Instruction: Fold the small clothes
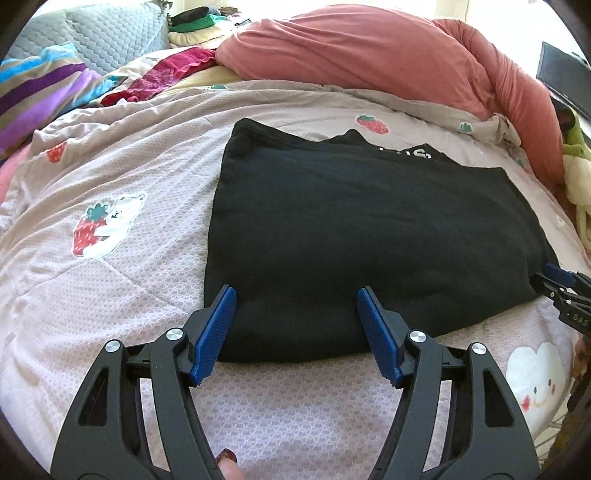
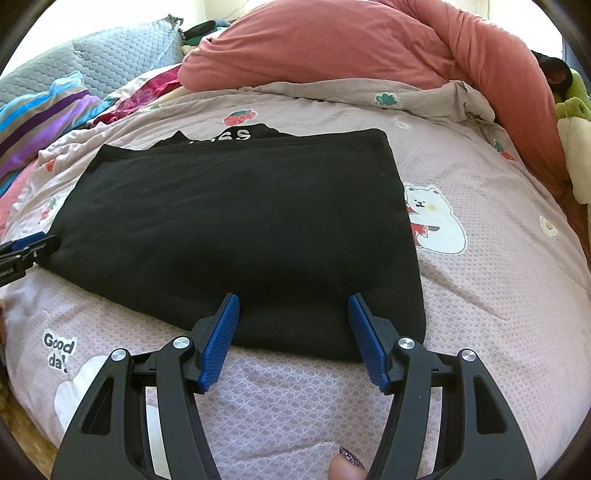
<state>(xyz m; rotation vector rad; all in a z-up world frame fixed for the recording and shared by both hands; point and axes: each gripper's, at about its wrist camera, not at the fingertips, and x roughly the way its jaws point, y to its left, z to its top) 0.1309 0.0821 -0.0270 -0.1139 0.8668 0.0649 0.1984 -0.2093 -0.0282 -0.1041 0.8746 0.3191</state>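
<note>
A black garment (image 1: 351, 221) lies folded flat on the pink printed quilt (image 1: 110, 295), with white lettering showing at its far edge. My left gripper (image 1: 296, 291) hovers open at the garment's near left corner, its blue pads apart over the near hem. In the right wrist view the same garment (image 2: 240, 221) fills the middle, and my right gripper (image 2: 292, 297) stands open over its near right corner. Nothing is pinched in either one. Each gripper also shows at the frame edge of the other view: the right gripper (image 1: 561, 288) and the left gripper (image 2: 26, 247).
A bulky coral duvet (image 1: 369, 48) is heaped along the far side of the bed. A striped cloth (image 1: 44, 92), red fabric (image 1: 166, 74) and a grey quilted pillow (image 1: 110, 33) lie far left. A green plush toy (image 2: 572, 107) sits at the right edge.
</note>
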